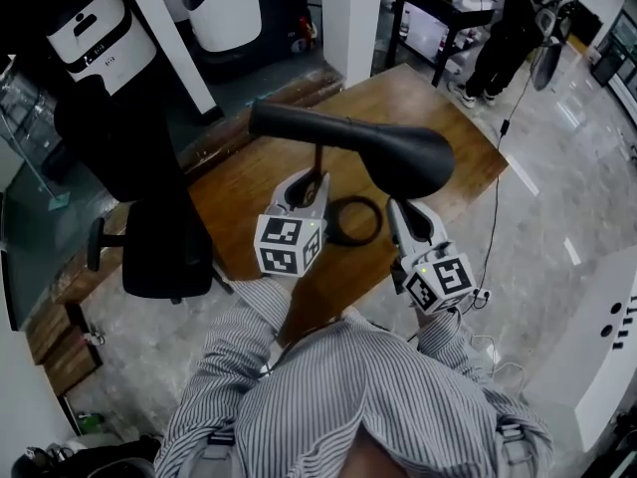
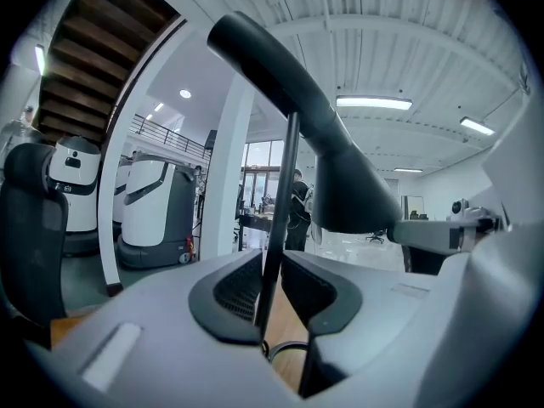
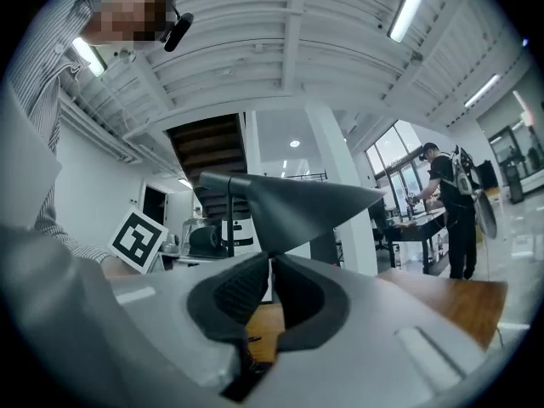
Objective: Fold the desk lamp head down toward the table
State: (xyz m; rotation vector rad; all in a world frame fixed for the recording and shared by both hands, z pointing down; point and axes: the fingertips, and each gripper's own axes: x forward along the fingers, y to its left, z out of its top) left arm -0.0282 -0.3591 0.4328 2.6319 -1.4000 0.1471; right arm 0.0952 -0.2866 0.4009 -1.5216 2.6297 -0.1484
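Note:
The black desk lamp head (image 1: 368, 142) stretches across above the wooden table (image 1: 249, 182), lying almost level. Its thin stem (image 1: 318, 159) rises from a ring base (image 1: 355, 221). My left gripper (image 1: 311, 179) is shut on the stem; in the left gripper view the stem (image 2: 285, 194) runs up between the pads of the left gripper (image 2: 272, 266) to the head (image 2: 323, 143). My right gripper (image 1: 403, 207) reaches under the head's wide end. In the right gripper view the jaws of the right gripper (image 3: 270, 262) are pinched on the lower rim of the head (image 3: 297, 202).
A black office chair (image 1: 159, 247) stands left of the table. White robot bodies (image 1: 90, 28) and a white pillar (image 1: 353, 18) are behind it. A person (image 1: 498, 38) stands at a desk at the back right. The table's near edge is close to my grippers.

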